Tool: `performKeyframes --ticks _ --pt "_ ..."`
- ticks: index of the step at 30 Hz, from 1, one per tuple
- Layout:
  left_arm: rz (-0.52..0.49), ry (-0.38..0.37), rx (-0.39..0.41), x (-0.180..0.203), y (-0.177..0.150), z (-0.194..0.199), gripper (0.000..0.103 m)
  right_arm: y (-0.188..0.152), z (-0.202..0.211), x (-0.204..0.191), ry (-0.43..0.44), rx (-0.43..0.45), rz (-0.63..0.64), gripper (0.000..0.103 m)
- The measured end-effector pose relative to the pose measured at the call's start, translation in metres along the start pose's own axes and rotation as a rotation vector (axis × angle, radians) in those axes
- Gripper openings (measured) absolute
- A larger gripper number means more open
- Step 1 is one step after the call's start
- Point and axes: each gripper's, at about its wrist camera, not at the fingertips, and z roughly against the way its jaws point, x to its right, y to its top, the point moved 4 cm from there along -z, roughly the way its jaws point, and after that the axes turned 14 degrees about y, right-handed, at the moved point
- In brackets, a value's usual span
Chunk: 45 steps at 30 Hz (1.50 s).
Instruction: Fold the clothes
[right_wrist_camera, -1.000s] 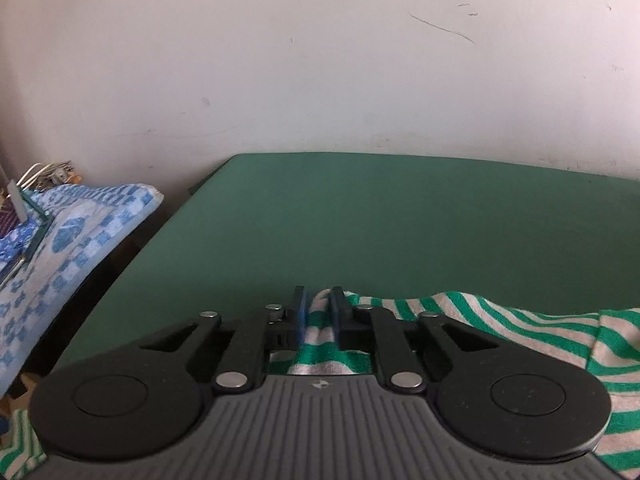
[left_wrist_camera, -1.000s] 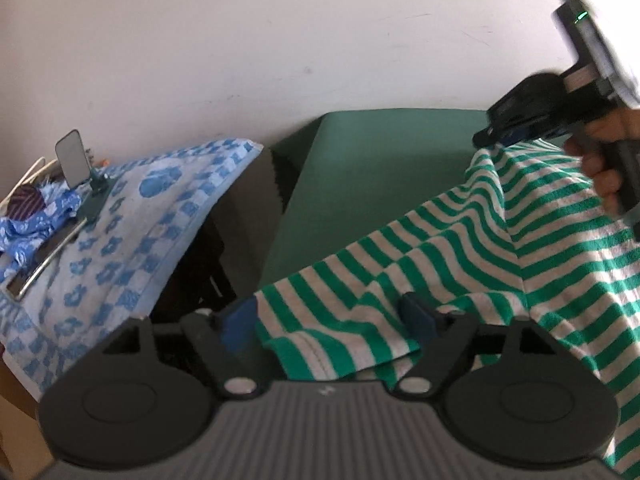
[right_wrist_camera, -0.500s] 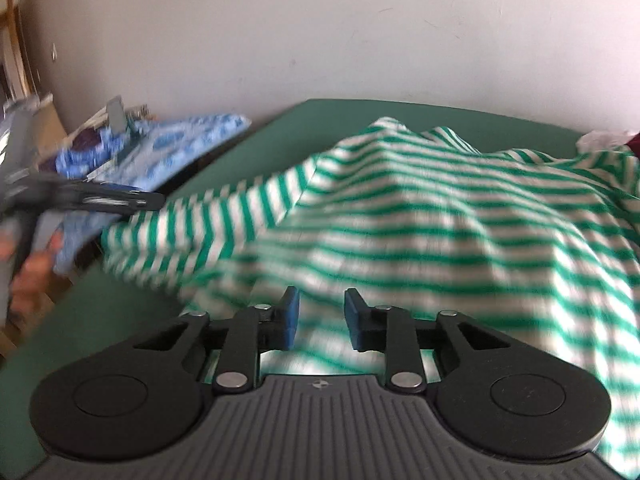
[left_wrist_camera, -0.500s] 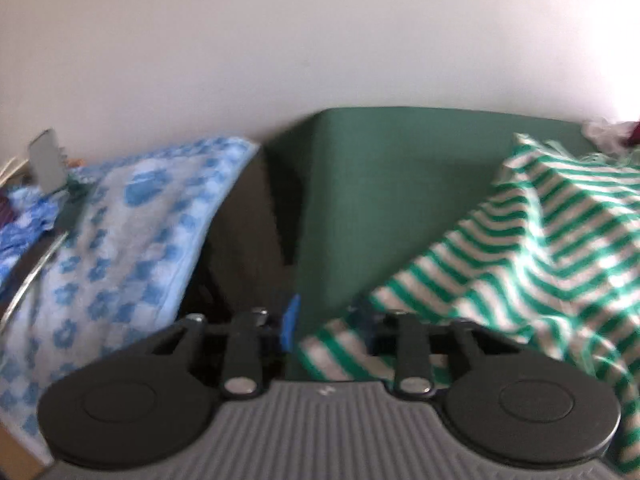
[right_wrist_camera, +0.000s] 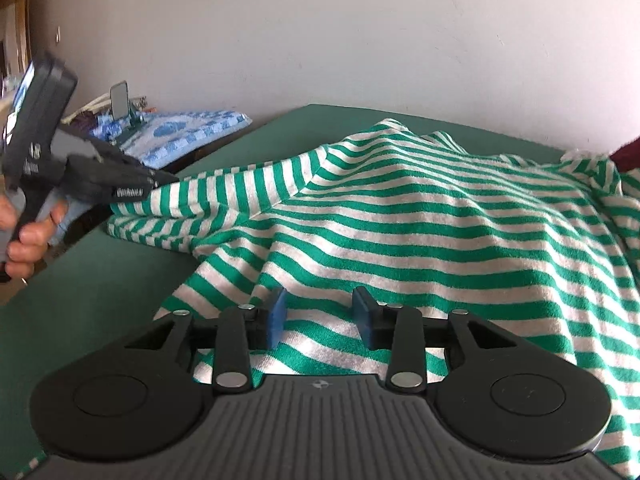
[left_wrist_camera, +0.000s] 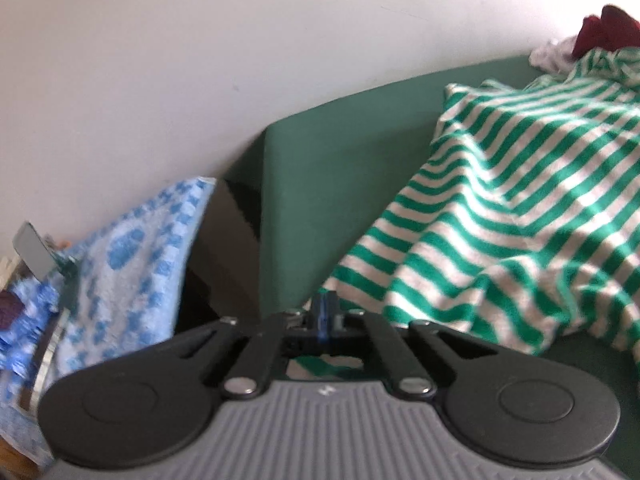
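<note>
A green-and-white striped shirt (right_wrist_camera: 420, 216) lies rumpled across the green table (right_wrist_camera: 100, 280). In the left wrist view the shirt (left_wrist_camera: 520, 208) spreads to the right. My left gripper (left_wrist_camera: 326, 310) has its blue pads pressed together, and a bit of striped cloth shows just behind them. From the right wrist view, the left gripper (right_wrist_camera: 166, 179) meets the end of the shirt's sleeve at the table's left side, held by a hand (right_wrist_camera: 28, 236). My right gripper (right_wrist_camera: 320, 316) is open just above the shirt's near part, with nothing between its pads.
A blue patterned towel (left_wrist_camera: 120, 264) covers a surface left of the table, with a small upright phone-like device on a stand (right_wrist_camera: 120, 98) on it. A dark gap (left_wrist_camera: 228, 248) separates towel and table. Dark red and white clothes (left_wrist_camera: 600, 32) lie at the table's far right. A white wall stands behind.
My left gripper went from open to shut at the shirt's sleeve end. My right gripper let go of the shirt, opened, and now faces across the spread cloth.
</note>
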Motion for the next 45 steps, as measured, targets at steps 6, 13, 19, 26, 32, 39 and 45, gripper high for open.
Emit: performKeyframes --ticks 6,13,19,26,32,39,45 --pt "0.025 0.031 -0.072 -0.029 -0.001 -0.025 0.000 -0.001 0.001 -0.002 -0.006 0.000 0.002 0.038" --pt "0.163 -0.157 -0.028 -0.044 -0.010 0.013 0.042 -0.001 -0.001 -0.003 -0.017 -0.004 0.013 0.038" --pt "0.178 -0.162 -0.041 -0.033 -0.028 0.011 0.054 -0.001 0.000 -0.003 -0.016 -0.002 0.010 0.038" --pt "0.299 -0.171 -0.094 -0.040 -0.035 -0.007 0.017 -0.001 0.000 -0.001 -0.011 0.003 0.000 0.038" --pt "0.296 -0.082 -0.054 -0.048 -0.020 -0.010 0.004 -0.001 0.000 0.001 -0.010 0.007 -0.008 0.038" --pt "0.124 0.111 -0.075 -0.054 0.001 -0.039 0.005 0.000 0.001 0.005 -0.010 0.014 -0.028 0.038" --pt "0.062 0.196 -0.074 -0.064 -0.009 -0.033 0.023 0.001 0.016 0.002 -0.027 -0.005 -0.060 0.033"
